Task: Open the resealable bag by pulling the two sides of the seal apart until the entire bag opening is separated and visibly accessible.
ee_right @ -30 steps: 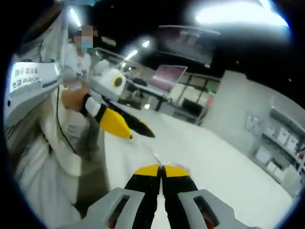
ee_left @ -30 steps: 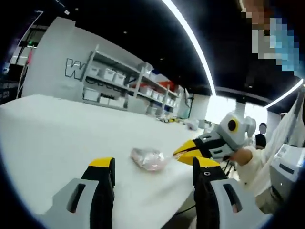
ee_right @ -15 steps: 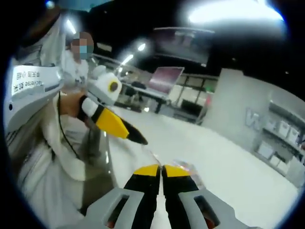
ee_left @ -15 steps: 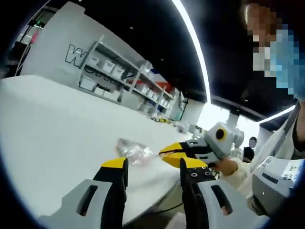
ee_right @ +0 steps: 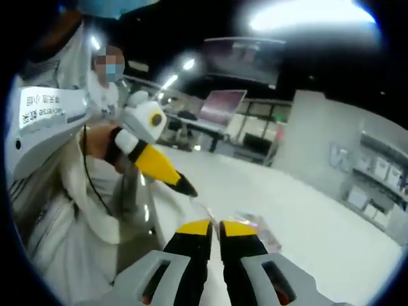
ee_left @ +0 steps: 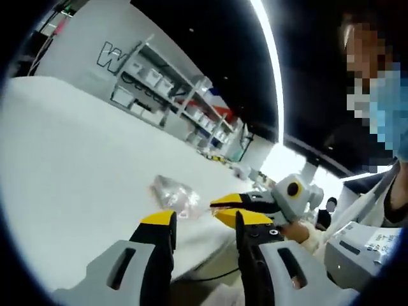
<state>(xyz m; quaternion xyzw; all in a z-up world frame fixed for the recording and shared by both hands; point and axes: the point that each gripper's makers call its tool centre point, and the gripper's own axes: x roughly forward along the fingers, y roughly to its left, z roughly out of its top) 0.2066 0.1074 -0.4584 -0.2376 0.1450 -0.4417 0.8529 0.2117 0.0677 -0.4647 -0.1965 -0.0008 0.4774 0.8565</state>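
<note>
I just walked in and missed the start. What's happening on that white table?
A person holds tongs in each hand over a white table. The right tongs are shut on the near edge of a small clear resealable bag lying on the table. The left tongs are open, with the bag edge ahead of their gap, not yet gripping. The bag's seal looks unopened so far.

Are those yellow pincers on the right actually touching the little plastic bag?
Touching. In the left gripper view the right gripper reaches the bag's edge with closed tips, no gap between them.
</note>
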